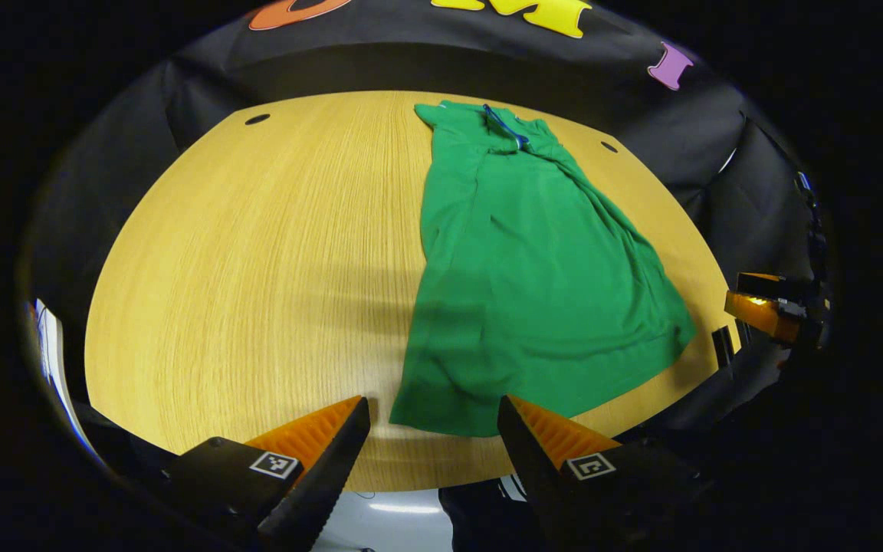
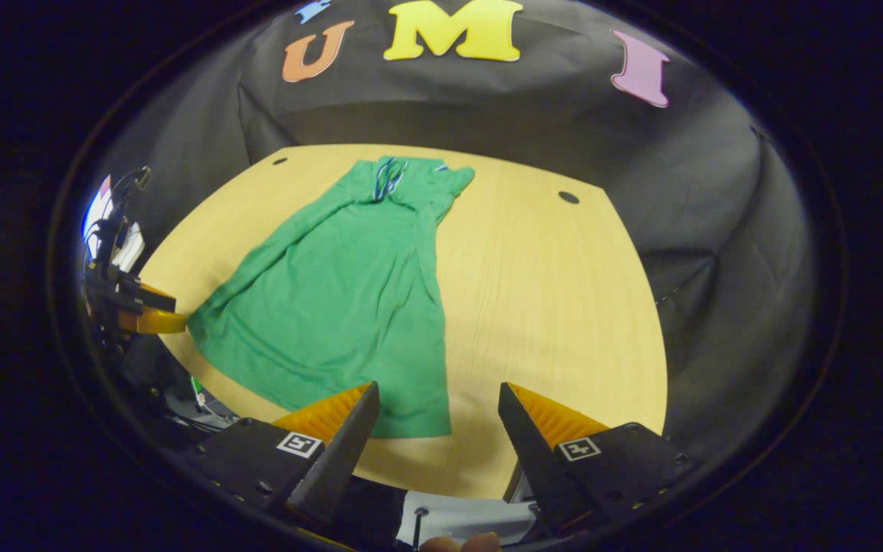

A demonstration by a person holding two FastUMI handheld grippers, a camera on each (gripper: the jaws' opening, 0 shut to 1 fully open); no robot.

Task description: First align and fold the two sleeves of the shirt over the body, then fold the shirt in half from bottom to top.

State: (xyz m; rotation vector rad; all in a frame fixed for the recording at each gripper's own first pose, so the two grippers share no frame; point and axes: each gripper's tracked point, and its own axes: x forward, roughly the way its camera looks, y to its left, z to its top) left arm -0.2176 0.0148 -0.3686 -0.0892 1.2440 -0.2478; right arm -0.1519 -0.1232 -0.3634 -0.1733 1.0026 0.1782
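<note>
A green shirt (image 1: 526, 268) lies flat on the wooden table (image 1: 257, 268), collar far from me, hem toward the near edge, both sleeves folded in over the body. My left gripper (image 1: 434, 410) stands open just in front of the hem's left corner, nothing between its fingers. In the right gripper view the same shirt (image 2: 342, 299) stretches from the far collar to the near hem. My right gripper (image 2: 438, 399) is open above the hem's right corner. The other gripper (image 2: 142, 314) shows at the left beside the shirt's left hem corner, and the right one (image 1: 763, 310) appears at the table's right edge.
The table (image 2: 549, 307) has two small round holes near its far corners (image 1: 257, 119) (image 2: 568, 197). Black cloth walls close in the back and sides. Bare wood spreads left of the shirt in the left gripper view and right of it in the right gripper view.
</note>
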